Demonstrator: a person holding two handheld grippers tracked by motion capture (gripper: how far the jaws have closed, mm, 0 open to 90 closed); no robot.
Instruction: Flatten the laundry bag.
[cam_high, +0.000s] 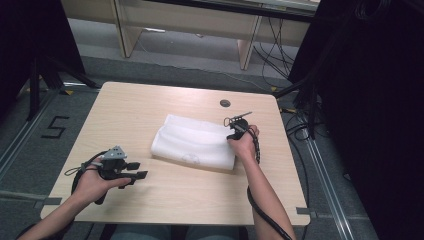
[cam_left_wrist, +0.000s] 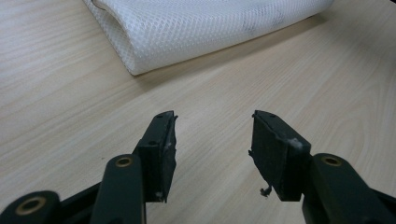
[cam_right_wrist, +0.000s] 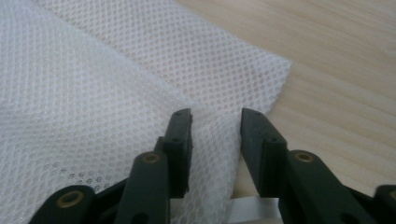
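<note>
The table (cam_high: 150, 107) carried one thing worth my attention: a white mesh cloth (cam_high: 195, 142), folded into a soft pad and lying near the middle, a little toward my right hand. I judged it light, limp and airy, with nothing fragile about it; it would sag and unfold if lifted by a single layer, and the open weave ought to give the pads good purchase. The best hold looked to be a corner or the folded edge, pinching every layer together. My right gripper (cam_right_wrist: 215, 140) sat at the cloth's near right corner, jaws apart with a raised fold of mesh (cam_right_wrist: 212, 135) between them, not yet pinched. My left gripper (cam_left_wrist: 212, 149) rested open and empty over bare wood, well apart from the cloth.
</note>
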